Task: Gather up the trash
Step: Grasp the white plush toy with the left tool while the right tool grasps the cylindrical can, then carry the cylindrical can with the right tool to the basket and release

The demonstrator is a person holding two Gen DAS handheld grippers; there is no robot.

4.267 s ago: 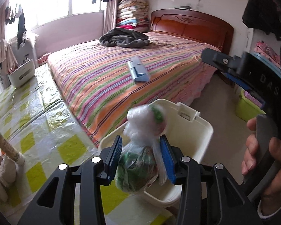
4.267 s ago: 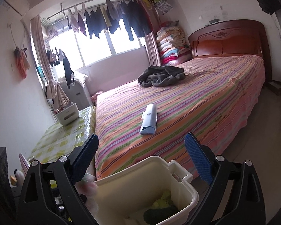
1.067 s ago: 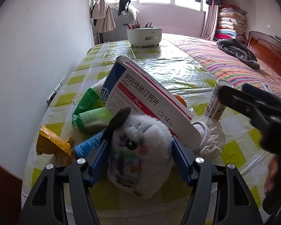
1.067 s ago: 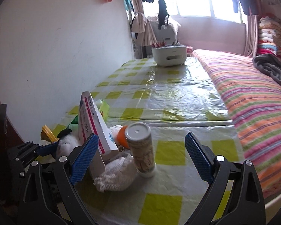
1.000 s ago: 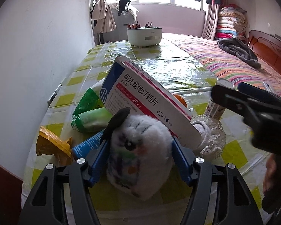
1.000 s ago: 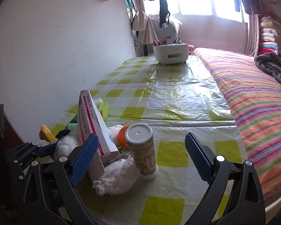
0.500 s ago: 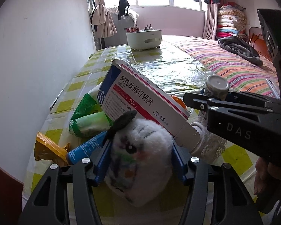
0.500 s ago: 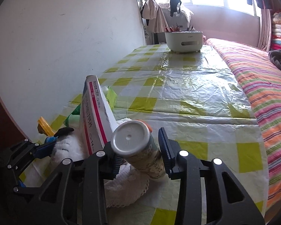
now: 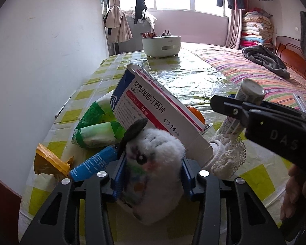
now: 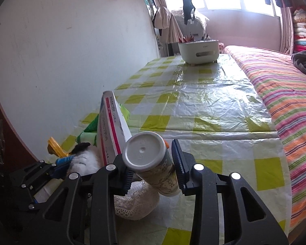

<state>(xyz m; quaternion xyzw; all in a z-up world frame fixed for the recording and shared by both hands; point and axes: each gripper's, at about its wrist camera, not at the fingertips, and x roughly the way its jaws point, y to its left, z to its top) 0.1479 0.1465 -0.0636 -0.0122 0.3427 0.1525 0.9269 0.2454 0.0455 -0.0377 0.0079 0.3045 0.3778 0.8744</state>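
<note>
White fluffy plush toy [image 9: 153,159] on the yellow-checked tablecloth [image 10: 204,94], left gripper [image 9: 152,173] just closing, pads pressing it. Right gripper [image 10: 151,169] clamps a tilted patterned tube, white cap [image 10: 151,159]. Leaning medicine box [image 9: 153,106] reads "20 mg", "14"; lace sock [image 9: 228,155] beside it.

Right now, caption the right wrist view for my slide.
Right gripper clamps a tilted white-capped tube beside a medicine box on the checked table.
</note>
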